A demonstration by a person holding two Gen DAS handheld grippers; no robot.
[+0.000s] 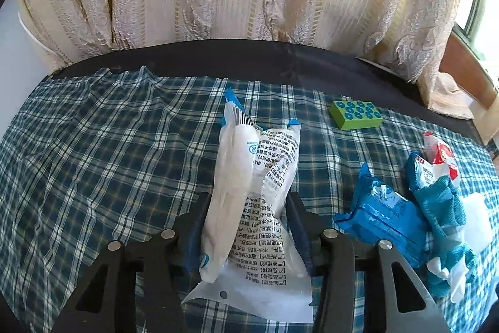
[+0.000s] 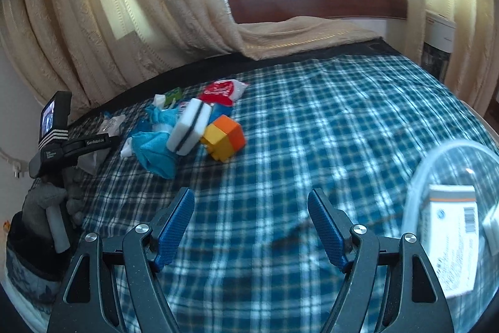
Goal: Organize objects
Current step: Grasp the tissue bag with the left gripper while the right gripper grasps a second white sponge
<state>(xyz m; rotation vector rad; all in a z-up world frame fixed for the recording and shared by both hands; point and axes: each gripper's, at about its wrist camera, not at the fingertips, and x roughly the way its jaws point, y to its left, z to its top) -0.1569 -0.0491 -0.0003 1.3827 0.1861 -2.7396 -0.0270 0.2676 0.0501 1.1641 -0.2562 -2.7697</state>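
One white plastic packet [image 1: 252, 208], crinkled, soft and printed with black text, is clamped between the fingers of the left gripper [image 1: 246, 208]. The carrying step is judged to be in hand; a place to set it down is called for next, perhaps the clear tub [image 2: 452, 227] right of the right gripper [image 2: 251, 223], whose ribbed blue fingers are spread wide and empty. Ahead and left of them, on the checked bed [image 2: 312, 114], a blocky orange-and-yellow toy [image 2: 226, 136], a white sponge [image 2: 188, 130] and a teal cloth [image 2: 156, 149] lie heaped.
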